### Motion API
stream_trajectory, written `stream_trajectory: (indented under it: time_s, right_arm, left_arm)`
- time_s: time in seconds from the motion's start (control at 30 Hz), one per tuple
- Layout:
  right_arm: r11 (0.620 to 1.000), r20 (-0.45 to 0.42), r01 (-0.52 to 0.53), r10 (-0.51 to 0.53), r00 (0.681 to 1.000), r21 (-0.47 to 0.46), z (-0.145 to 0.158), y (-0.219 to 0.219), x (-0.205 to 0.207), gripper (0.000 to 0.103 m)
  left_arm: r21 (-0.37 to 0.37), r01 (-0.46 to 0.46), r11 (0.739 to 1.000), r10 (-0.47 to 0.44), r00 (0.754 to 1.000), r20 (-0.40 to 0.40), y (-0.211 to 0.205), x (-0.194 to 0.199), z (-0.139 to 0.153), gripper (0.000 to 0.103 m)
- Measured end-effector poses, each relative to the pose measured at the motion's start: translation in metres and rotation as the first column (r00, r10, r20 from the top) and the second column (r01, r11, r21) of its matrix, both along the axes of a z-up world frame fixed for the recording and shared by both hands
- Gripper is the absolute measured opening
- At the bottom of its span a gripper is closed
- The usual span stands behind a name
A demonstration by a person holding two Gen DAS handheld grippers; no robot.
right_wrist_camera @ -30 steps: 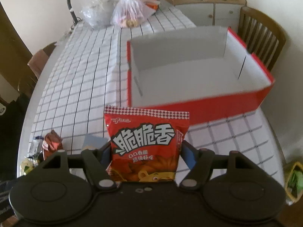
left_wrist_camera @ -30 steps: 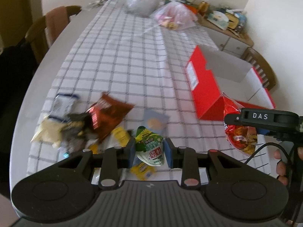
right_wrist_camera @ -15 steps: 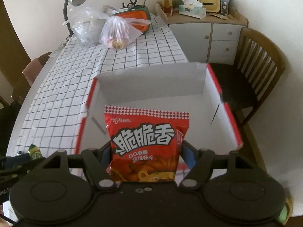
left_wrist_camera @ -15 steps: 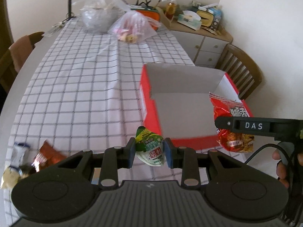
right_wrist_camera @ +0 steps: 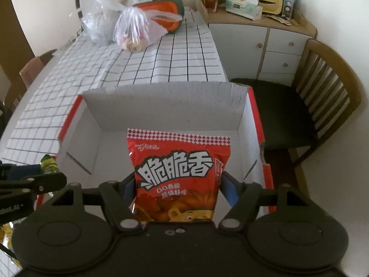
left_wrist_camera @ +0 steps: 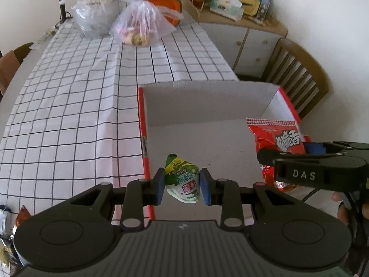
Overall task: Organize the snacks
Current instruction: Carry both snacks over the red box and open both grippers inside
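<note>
Box [left_wrist_camera: 207,106] looks empty so far, nothing dropped yet: left gripper [left_wrist_camera: 182,184] clamps green-white snack pouch [left_wrist_camera: 182,180] over box floor, right gripper [right_wrist_camera: 177,187] pinches red chip bag [right_wrist_camera: 177,175] above it, leftover snacks [left_wrist_camera: 13,217] remain on tablecloth [left_wrist_camera: 69,115].

White walls [right_wrist_camera: 334,11], wooden chair [right_wrist_camera: 327,87], cabinet [right_wrist_camera: 265,43]

Left tool [left_wrist_camera: 182,185] clamped; right tool [right_wrist_camera: 177,184] clamped wider; both angled down.
</note>
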State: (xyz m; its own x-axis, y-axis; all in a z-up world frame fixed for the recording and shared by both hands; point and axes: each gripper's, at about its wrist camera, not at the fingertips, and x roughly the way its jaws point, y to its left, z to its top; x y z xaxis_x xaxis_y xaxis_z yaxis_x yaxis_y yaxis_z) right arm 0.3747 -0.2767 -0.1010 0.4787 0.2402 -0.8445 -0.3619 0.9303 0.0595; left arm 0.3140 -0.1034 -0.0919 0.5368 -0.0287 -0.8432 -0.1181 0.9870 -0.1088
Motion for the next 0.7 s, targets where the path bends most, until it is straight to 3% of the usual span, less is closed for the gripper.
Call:
stream_trajectory:
  time_s: [0.43, 0.7]
  right_arm:
    - [0.994, -0.078, -0.105, 0.103, 0.992, -0.03, -0.034, 0.007, 0.011, 0.073]
    - [0.992, -0.122, -0.12, 0.115, 0.986, -0.038, -0.046, 0.007, 0.01, 0.073]
  left_arm:
    - [0.036, 0.053, 0.998, -0.048, 0.992, -0.119, -0.019, 0.033, -0.045, 0.031]
    - [0.06, 0.068, 0.996, -0.059, 0.989, -0.133, -0.024, 0.036, -0.054, 0.031]
